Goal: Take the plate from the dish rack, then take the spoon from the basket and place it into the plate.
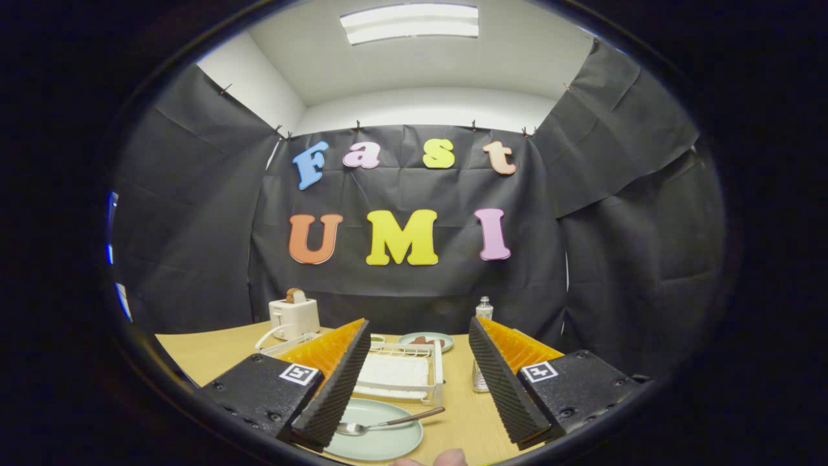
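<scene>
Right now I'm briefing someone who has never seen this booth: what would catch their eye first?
Probably the gripper, its two fingers spread wide open and holding nothing. Between them, low on the wooden table, a spoon lies in a pale green plate, just in front of a white dish rack. Beyond the left finger stands a white toaster with bread in its slot.

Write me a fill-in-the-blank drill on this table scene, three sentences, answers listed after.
1. The spoon lies on the ____, its handle reaching over the rim.
2. The gripper has its fingers ____, with nothing between them.
3. Beyond the dish rack, a slice of bread sticks out of the ____.

Missing words: plate; open; toaster.
</scene>
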### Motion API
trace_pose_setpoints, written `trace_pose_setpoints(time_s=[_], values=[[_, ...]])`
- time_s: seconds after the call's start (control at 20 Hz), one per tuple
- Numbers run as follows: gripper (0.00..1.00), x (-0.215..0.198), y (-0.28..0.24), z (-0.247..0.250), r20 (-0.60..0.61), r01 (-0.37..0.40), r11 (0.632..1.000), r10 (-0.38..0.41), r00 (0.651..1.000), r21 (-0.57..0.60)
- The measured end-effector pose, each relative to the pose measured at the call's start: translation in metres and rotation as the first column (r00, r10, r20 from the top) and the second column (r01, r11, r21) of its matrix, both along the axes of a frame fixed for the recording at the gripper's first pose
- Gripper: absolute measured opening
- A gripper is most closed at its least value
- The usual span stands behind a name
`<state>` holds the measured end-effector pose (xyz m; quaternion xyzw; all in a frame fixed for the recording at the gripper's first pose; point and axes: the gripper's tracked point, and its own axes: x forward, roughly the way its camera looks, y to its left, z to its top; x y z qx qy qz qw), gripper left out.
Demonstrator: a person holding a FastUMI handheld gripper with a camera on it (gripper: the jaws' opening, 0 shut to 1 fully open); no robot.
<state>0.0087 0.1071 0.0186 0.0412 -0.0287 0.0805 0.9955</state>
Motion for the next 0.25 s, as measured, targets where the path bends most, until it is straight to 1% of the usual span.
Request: trace_pose_setpoints(time_s=[0.25], values=[[0.98,-0.0007,0.0014,0.0016,0.014,0.006,1.000,-0.006,1.000,-0.013]])
